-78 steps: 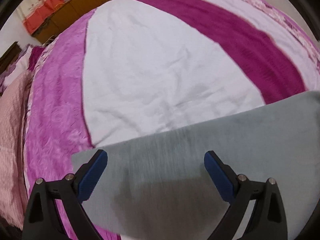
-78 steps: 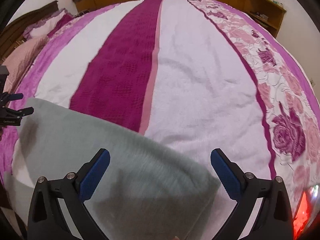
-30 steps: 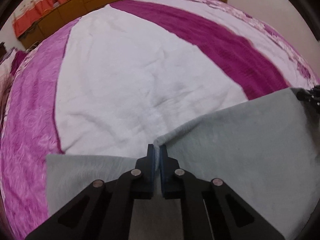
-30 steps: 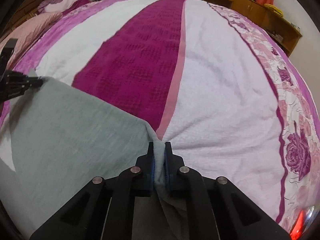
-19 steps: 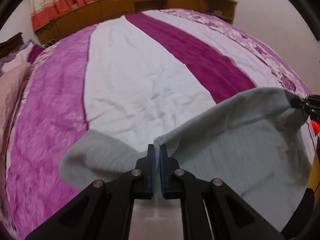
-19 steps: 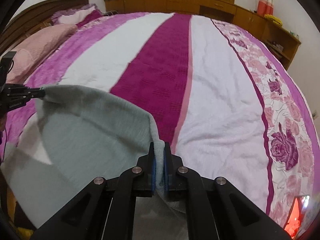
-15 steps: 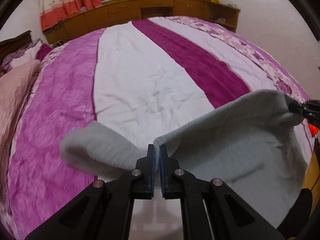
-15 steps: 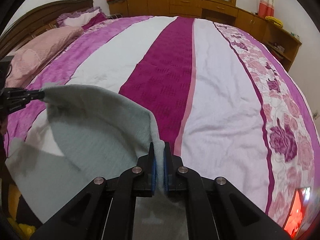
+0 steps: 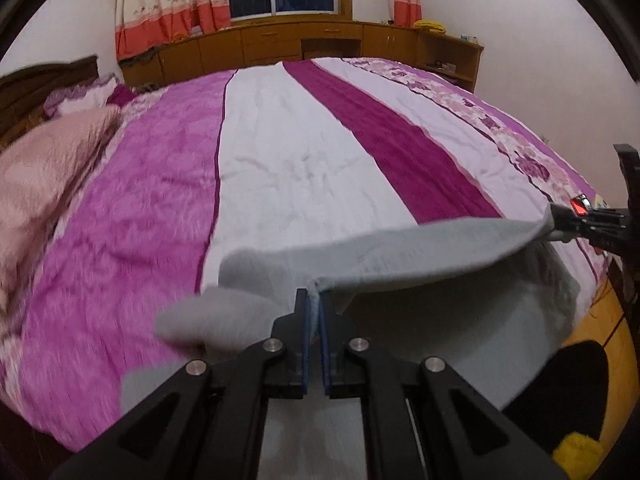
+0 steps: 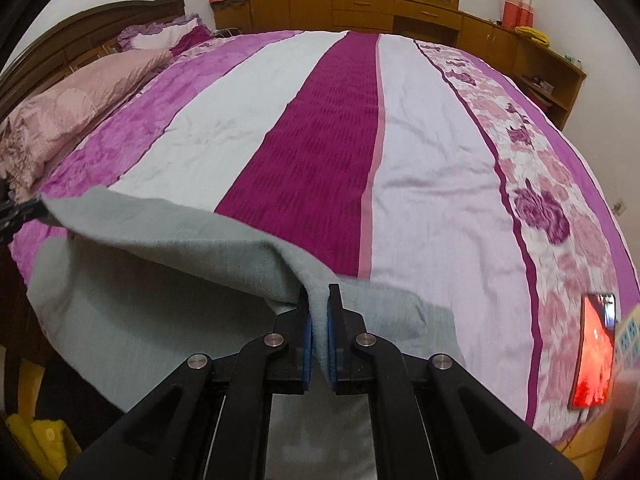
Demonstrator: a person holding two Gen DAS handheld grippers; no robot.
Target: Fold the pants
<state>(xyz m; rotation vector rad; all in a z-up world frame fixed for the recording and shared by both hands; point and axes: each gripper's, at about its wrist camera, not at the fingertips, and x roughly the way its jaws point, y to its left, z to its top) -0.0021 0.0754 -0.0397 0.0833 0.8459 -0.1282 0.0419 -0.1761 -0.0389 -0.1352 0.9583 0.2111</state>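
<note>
The grey pants [image 9: 420, 252] hang lifted above the near edge of the bed, stretched between both grippers. My left gripper [image 9: 314, 300] is shut on the upper edge of the pants at its left end. My right gripper [image 10: 319, 300] is shut on the same edge of the grey pants [image 10: 168, 280] at the right end. In the left wrist view the right gripper [image 9: 576, 226] shows at the far right, pinching the cloth. In the right wrist view the left gripper [image 10: 24, 210] shows at the far left edge. The lower part of the pants droops below both grippers.
The bed has a striped bedspread [image 9: 320, 152] in purple, white and magenta, with a floral band [image 10: 540, 184] on the right. Pink pillows [image 10: 80, 92] lie at the head. Wooden cabinets [image 9: 304, 46] line the far wall. A phone with a red screen [image 10: 594, 352] lies near the bed's right corner.
Both grippers closed on the pants' edge, then lifted it up off the bed. The cloth rose higher and now hangs folded over beneath them.
</note>
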